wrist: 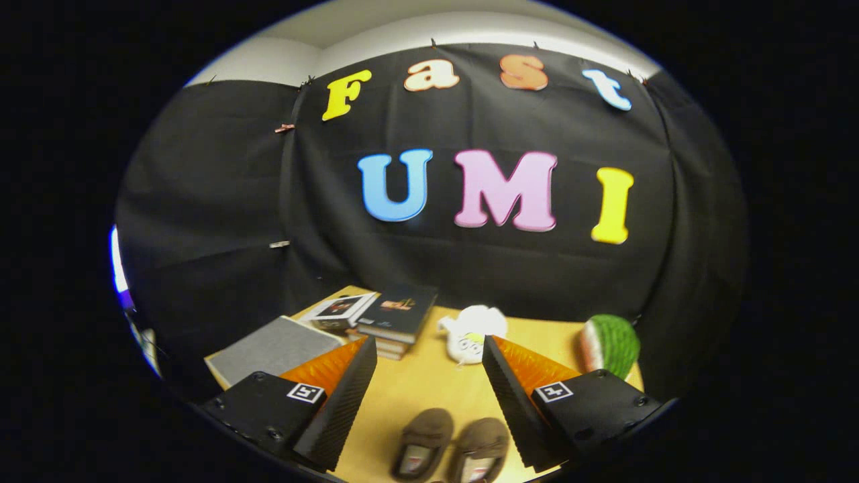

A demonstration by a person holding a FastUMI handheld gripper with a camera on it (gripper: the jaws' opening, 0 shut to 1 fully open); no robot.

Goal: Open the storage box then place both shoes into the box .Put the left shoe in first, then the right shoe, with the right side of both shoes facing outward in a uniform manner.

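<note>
Two brown slipper-like shoes lie side by side on the wooden table point(429, 382), toes pointing away from me: the left shoe point(425, 443) and the right shoe point(482, 451). They sit low between my two fingers, close beneath them. The storage box point(272, 350) is a flat grey lidded box, lid down, on the table's left side just beyond my left finger point(349, 382). My gripper point(429, 349) hangs above the table, open wide, with nothing between the fingers.
A stack of books point(396, 315) lies behind the box, with another book point(339, 310) beside it. A white plush toy point(472, 335) sits mid-table beyond the fingers. A green watermelon-slice cushion point(614, 343) rests at the far right. Black cloth walls close the booth.
</note>
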